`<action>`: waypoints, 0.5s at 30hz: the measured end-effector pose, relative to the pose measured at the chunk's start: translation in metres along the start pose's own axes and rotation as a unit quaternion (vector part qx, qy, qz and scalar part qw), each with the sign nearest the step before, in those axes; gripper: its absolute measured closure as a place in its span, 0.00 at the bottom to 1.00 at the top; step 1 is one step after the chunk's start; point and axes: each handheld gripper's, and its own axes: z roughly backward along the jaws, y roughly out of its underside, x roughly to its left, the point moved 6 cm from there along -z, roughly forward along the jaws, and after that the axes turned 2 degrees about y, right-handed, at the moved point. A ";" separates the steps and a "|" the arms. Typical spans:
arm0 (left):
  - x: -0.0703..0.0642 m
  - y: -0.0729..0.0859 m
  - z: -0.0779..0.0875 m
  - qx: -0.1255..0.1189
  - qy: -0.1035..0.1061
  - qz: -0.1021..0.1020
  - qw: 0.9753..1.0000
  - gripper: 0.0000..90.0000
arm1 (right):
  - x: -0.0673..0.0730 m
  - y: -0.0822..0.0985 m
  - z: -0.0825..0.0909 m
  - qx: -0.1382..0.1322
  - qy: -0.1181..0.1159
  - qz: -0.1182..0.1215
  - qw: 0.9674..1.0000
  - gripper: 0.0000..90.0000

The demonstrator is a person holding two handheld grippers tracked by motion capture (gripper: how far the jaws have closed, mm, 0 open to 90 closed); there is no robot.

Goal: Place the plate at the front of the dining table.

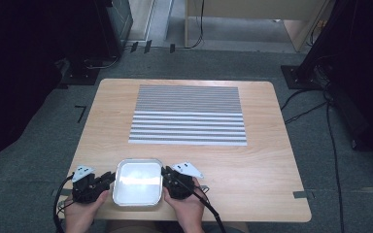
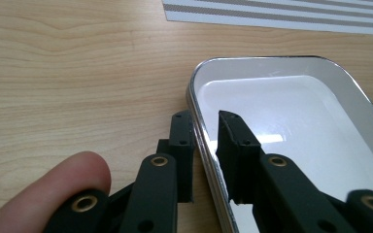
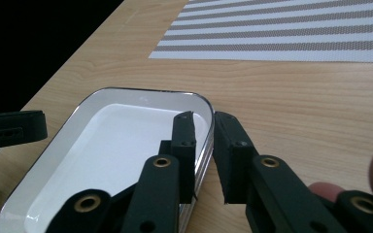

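Observation:
A shallow white tray (image 1: 137, 182) with a shiny metal rim lies on the wooden table (image 1: 262, 165) near its front edge. My left gripper (image 1: 110, 177) holds the tray's left rim. In the left gripper view (image 2: 205, 121) one jaw is outside the tray (image 2: 291, 107) and the other inside, closed against the rim. My right gripper (image 1: 165, 174) grips the right rim the same way. In the right gripper view (image 3: 205, 119) its jaws pinch the wall of the tray (image 3: 121, 141). The tray is empty.
A grey-and-white striped placemat (image 1: 188, 115) covers the middle and far part of the table. Bare wood lies between the mat and the tray. Cables and dark stands sit on the floor around the table. The left gripper's jaw (image 3: 14, 128) shows at the right gripper view's left edge.

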 end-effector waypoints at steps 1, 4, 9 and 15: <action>-0.001 0.000 0.000 0.001 0.002 -0.001 1.000 0.87 | 0.001 0.002 -0.001 0.003 0.000 -0.001 1.000 0.93; -0.003 0.000 -0.001 0.003 0.008 -0.002 1.000 0.87 | 0.003 0.005 -0.005 0.007 -0.001 -0.007 1.000 0.94; -0.004 0.001 -0.002 0.008 0.007 -0.007 1.000 0.87 | 0.004 0.009 -0.009 0.011 0.007 -0.014 1.000 0.94; -0.006 0.002 -0.004 0.015 0.008 -0.015 1.000 0.88 | 0.002 0.014 -0.016 0.023 0.016 -0.026 0.999 0.98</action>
